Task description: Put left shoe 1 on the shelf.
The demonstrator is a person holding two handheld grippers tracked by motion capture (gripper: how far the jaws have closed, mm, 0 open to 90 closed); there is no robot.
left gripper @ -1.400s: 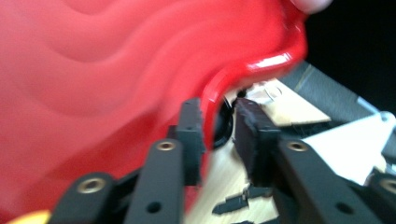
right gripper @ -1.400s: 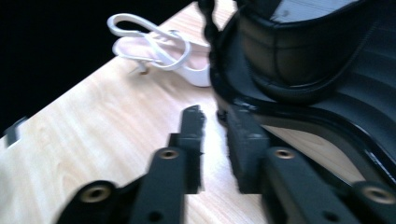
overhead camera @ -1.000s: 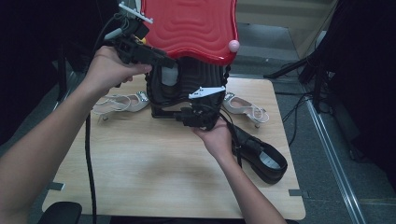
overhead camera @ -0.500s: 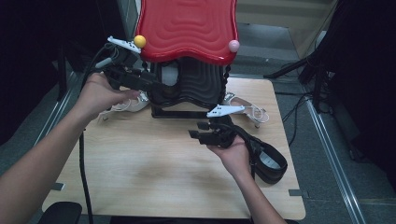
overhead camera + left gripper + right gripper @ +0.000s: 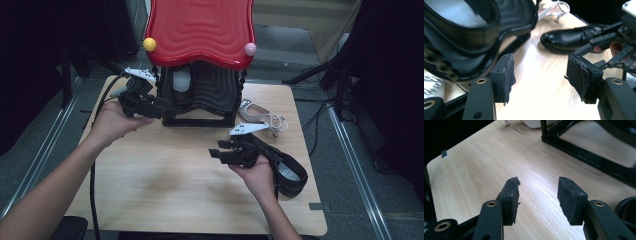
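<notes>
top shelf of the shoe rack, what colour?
Glossy red with a rippled wavy surface; the top shelf shows best in the high view.

A glossy red top (image 5: 200,30) with a rippled, wave-like pattern is seen on the black shoe rack (image 5: 200,100), with a yellow ball (image 5: 149,44) and a pink ball (image 5: 250,49) fixed at its front corners. A shiny black leather shoe (image 5: 566,40) is shown on the pale, grain-streaked wooden table (image 5: 165,185), and a white strappy sandal (image 5: 262,116) is seen beside the rack. Both the left gripper (image 5: 539,72) and the right gripper (image 5: 537,192) are finished in matt black, with brass-coloured rivets.
</notes>
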